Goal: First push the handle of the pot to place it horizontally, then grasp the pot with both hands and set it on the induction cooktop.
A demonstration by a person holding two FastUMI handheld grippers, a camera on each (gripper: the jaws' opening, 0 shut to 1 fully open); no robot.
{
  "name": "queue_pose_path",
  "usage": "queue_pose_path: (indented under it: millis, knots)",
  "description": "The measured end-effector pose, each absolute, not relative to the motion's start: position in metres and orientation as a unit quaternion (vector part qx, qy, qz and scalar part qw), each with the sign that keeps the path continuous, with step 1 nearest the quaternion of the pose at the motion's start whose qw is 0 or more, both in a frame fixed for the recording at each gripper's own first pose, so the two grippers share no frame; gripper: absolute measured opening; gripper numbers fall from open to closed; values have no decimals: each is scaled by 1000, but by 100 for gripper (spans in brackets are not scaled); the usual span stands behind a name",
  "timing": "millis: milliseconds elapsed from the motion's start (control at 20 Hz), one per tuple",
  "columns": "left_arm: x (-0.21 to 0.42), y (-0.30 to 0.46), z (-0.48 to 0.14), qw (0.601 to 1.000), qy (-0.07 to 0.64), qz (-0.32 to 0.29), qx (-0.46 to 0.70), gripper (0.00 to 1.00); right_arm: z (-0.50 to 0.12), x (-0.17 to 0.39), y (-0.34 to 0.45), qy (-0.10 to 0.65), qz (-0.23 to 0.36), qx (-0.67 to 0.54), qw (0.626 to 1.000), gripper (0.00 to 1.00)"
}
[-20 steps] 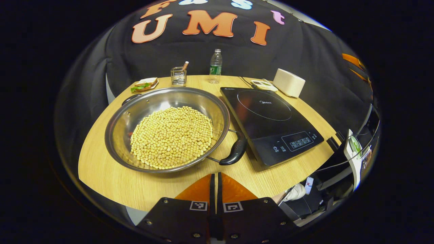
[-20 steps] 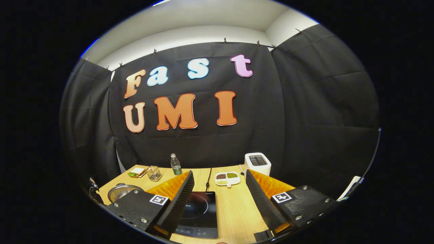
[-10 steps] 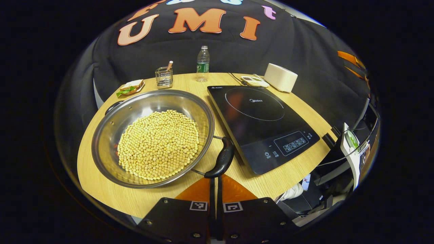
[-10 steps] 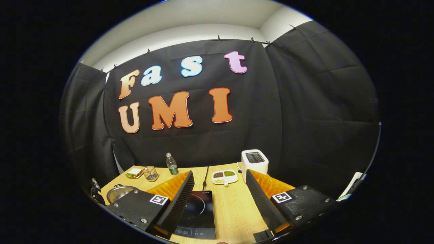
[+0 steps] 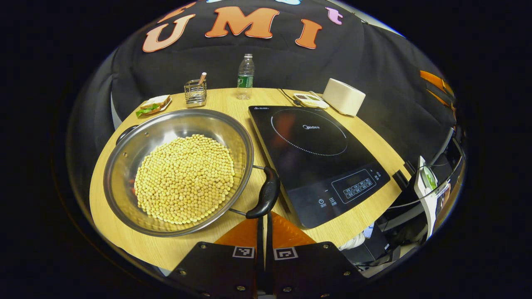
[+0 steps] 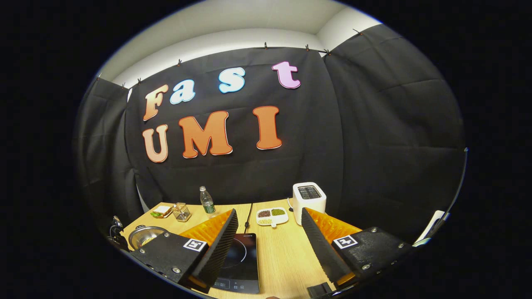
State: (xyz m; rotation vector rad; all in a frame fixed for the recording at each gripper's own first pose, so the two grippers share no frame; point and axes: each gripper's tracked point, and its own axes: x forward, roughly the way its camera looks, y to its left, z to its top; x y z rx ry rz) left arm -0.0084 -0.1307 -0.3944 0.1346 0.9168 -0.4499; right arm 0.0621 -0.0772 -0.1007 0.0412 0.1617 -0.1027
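Presently noted: wide shiny steel pot point(image 5: 174, 166) heaped with yellow soybeans point(image 5: 185, 178), resting on pale wooden worktop point(image 5: 291, 232), just left of flat black glass induction cooktop point(image 5: 316, 153). Curved black pot handle point(image 5: 264, 193) lying close alongside cooktop's near-left edge. Left gripper point(image 5: 263, 222) with jaws clenched together on nothing, tips at or just short of handle's near end; contact uncertain. Right gripper point(image 6: 268, 238) held above worktop, jaws released wide apart, holding nothing, cooktop visible between them.
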Motion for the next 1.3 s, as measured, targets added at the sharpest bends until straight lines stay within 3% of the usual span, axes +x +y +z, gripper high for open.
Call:
queue_pose_path:
  millis: [1300]
  knots:
    - [72,-162,-404,879,419,-226,37,2,-126,78,-77,100,-62,15,993,95]
